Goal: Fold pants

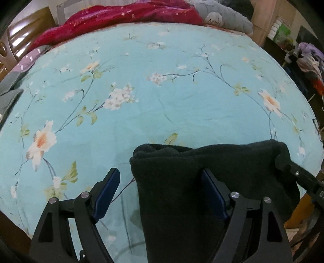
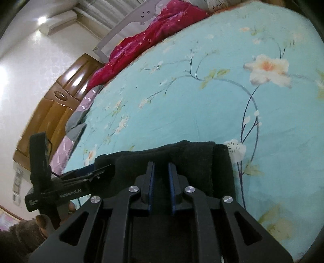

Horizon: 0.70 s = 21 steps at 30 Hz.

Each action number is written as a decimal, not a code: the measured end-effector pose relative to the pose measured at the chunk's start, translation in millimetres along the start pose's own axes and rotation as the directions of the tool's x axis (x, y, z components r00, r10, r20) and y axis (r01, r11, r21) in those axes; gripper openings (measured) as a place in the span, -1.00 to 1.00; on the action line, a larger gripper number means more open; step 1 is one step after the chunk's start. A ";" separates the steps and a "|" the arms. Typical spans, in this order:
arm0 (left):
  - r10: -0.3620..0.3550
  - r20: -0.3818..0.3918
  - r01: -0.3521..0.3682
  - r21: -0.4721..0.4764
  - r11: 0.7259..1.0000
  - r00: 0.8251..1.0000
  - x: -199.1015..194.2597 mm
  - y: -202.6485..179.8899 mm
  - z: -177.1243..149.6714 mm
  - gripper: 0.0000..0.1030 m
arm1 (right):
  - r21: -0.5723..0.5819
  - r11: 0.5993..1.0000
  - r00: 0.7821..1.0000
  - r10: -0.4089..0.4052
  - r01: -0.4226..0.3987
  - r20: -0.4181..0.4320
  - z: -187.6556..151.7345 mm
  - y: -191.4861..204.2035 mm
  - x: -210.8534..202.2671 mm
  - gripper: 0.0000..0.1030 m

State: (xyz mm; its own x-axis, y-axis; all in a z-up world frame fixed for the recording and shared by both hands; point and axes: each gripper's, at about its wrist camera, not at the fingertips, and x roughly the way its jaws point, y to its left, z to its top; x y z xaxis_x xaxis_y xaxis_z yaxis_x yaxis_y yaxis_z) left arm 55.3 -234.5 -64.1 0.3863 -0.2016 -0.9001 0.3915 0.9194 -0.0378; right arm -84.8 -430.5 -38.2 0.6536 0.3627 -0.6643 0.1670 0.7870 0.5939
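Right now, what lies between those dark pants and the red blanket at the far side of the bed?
Only bare flowered bedsheet; the left wrist view shows nothing lying between the pants and the red blanket.

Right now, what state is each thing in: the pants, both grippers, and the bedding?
Black pants: bunched, partly folded, lying at the near edge of the bed.
Left gripper: jaws wide open, one edge of the pants between them, pads not pressing.
Right gripper: nearly shut, pinching the pants fabric.
Floral sheet: spread flat, lightly creased.
Red quilt: crumpled along the far side of the bed.
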 end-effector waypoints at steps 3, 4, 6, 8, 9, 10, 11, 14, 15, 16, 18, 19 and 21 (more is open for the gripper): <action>-0.008 -0.004 0.008 -0.004 1.000 1.000 -8.0 1.4 -5.9 0.56 | -0.041 0.999 0.999 -0.022 0.023 0.037 -9.3 14.8 -15.9 -0.70; -0.009 -0.007 0.009 -0.008 1.000 1.000 -10.7 2.6 -8.6 0.56 | -0.050 0.998 0.999 -0.023 0.025 0.043 -12.5 18.4 -20.9 -0.70; -0.007 -0.007 0.007 -0.015 1.000 1.000 -16.2 4.4 -13.6 0.54 | -0.066 0.997 0.998 -0.031 0.034 0.046 -18.8 23.5 -28.5 -0.69; -0.009 -0.002 0.008 -0.016 1.000 1.000 -21.9 5.8 -18.4 0.54 | -0.082 0.995 0.998 -0.046 0.050 0.049 -27.8 26.9 -35.5 -0.68; -0.006 0.002 0.006 -0.017 1.000 1.000 -25.3 6.5 -21.2 0.54 | -0.086 0.995 0.998 -0.051 0.055 0.048 -31.6 27.3 -37.8 -0.67; -0.003 0.007 0.003 -0.018 1.000 1.000 -28.9 7.7 -23.6 0.54 | -0.085 0.995 0.997 -0.056 0.060 0.049 -36.4 27.0 -40.6 -0.66; 0.002 0.012 -0.001 -0.017 1.000 1.000 -32.0 8.8 -25.6 0.54 | -0.083 0.995 0.997 -0.055 0.059 0.048 -39.0 26.0 -41.9 -0.66; 0.001 0.005 -0.001 -0.017 1.000 1.000 -40.6 13.4 -35.6 0.54 | -0.070 0.995 0.997 -0.067 0.070 0.037 -46.9 20.1 -40.7 -0.59; -0.019 -0.014 0.019 -0.024 1.000 1.000 -42.3 16.9 -42.5 0.54 | -0.064 0.995 0.997 -0.071 0.073 0.027 -49.7 16.9 -37.0 -0.51; -0.038 -0.030 0.037 -0.031 0.999 0.999 -42.0 19.7 -48.1 0.55 | -0.063 0.996 0.998 -0.069 0.070 0.014 -54.0 14.0 -33.1 -0.41; -0.068 -0.092 0.063 -0.060 0.996 0.993 -29.8 25.5 -65.4 0.57 | -0.078 0.994 0.997 -0.080 0.079 -0.007 -60.7 10.5 -23.3 -0.40; -0.070 -0.123 0.063 -0.060 0.996 0.990 -21.1 26.0 -71.5 0.59 | -0.087 0.993 0.997 -0.079 0.079 -0.001 -63.0 10.5 -22.5 -0.40; -0.071 -0.167 0.062 -0.056 0.996 0.983 -5.3 26.0 -79.8 0.60 | -0.112 0.991 0.997 -0.068 0.070 0.023 -65.3 9.7 -22.2 -0.40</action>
State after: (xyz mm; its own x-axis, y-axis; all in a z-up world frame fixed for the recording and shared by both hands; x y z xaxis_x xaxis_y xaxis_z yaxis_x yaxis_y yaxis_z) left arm -3.1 -182.6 -94.9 0.2124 -0.2067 -0.9551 0.3674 0.9225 -0.1180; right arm -145.8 -398.3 -47.3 0.6576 0.2967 -0.6924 0.1283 0.8616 0.4911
